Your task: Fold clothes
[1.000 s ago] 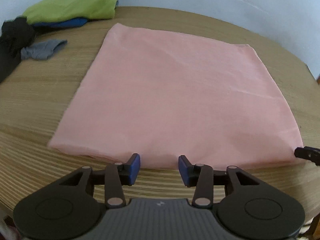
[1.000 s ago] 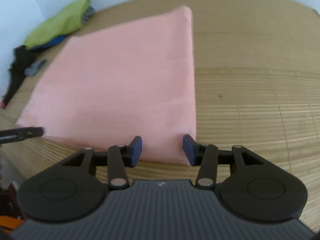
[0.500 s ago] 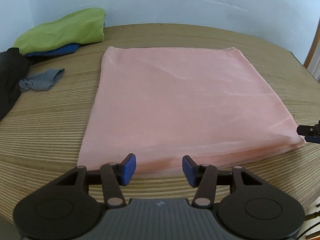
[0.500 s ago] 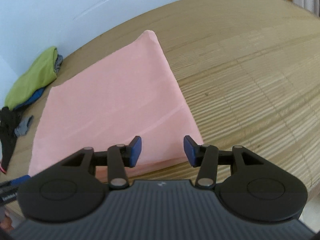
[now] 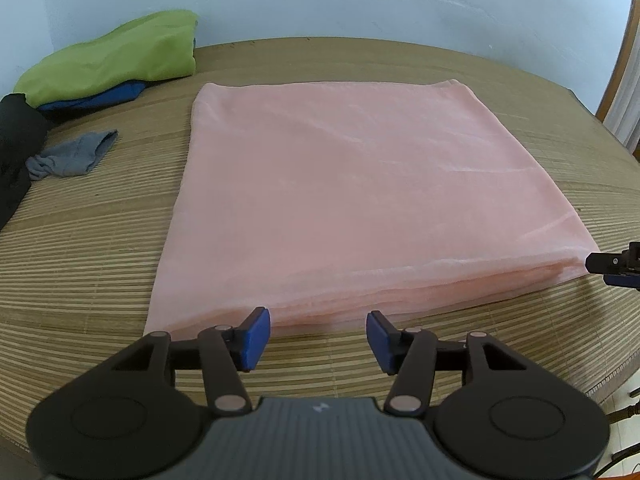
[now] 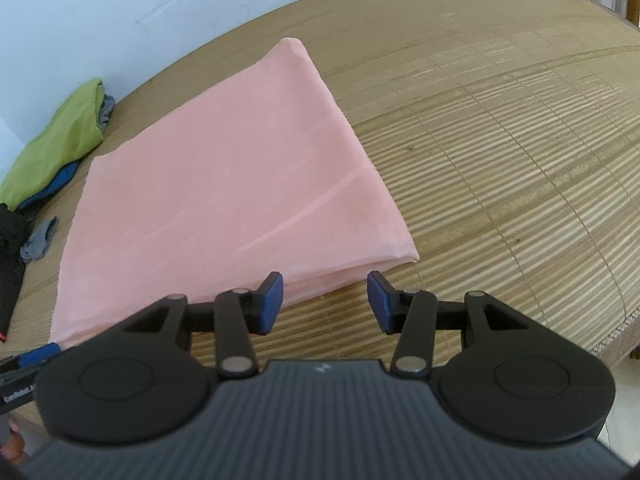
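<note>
While the table [image 5: 460, 64] carried everything on its bamboo mat, the pink cloth [image 5: 360, 184] lay flat mid-table, folded in layers, stacked edge along the table's near edge. Probably light, soft, limp; best pinched at the near corners through all layers. Bare mat toward the right edge gave room. Clothes pile [image 5: 116, 60] sat at the far left corner, well apart. Left tool [image 5: 318, 336] spread, jaws just widened, nothing between. Right tool [image 6: 325, 302] spread, empty, near the cloth's right corner.
</note>
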{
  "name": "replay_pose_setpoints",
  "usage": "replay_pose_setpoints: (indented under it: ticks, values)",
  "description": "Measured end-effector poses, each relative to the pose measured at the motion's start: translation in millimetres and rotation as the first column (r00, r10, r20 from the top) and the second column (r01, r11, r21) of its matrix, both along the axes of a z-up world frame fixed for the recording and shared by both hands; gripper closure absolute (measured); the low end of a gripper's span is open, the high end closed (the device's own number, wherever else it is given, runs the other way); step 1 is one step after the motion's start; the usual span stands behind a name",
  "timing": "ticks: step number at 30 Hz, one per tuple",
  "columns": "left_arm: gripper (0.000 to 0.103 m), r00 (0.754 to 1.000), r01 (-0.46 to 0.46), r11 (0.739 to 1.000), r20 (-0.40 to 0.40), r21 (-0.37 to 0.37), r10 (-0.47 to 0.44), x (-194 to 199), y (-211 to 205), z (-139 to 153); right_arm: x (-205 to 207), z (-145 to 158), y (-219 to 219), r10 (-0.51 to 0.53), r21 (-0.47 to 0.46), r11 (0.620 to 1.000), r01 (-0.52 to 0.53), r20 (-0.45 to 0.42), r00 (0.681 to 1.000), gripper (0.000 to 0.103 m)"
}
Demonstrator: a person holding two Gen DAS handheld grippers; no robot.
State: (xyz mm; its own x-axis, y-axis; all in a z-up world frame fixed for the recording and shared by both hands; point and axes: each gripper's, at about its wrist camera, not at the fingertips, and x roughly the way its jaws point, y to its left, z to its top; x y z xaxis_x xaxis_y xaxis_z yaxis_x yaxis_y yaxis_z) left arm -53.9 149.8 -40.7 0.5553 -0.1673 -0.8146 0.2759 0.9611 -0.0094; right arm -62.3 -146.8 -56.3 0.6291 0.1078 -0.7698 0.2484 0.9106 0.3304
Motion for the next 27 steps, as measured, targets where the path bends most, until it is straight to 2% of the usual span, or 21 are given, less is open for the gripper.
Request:
replay_pose_setpoints:
  ticks: [6, 11, 19, 23, 27]
  values:
    - [0.047, 1.000, 0.013, 1.000, -0.002, -0.003, -0.013, 1, -1, -2, -2, -3, -6, -0.030, 0.012, 0.999, 0.030, -0.005, 1.000, 0.054]
    - [0.047, 0.999, 0.037, 0.999, 0.006, -0.019, -0.037, 0, -7, -2, -2, -4, -18, -0.067, 0.061, 0.996, 0.067, 0.002, 0.998, 0.054]
    - [0.047, 0.991, 0.131, 0.991, 0.022, -0.023, -0.130, -1, -49, 0, 13, -9, -52, -0.105, 0.095, 0.990, 0.103, 0.014, 0.994, 0.054]
    - [0.047, 0.988, 0.152, 0.988, 0.015, -0.026, -0.152, 0, -82, -1, 28, -21, -68, -0.074, 0.137, 0.988, 0.076, -0.020, 0.997, 0.055]
    - [0.047, 0.982, 0.186, 0.982, 0.014, -0.027, -0.186, 0, -113, -3, 37, -24, -71, 0.032, 0.143, 0.989, -0.030, -0.008, 0.999, 0.054]
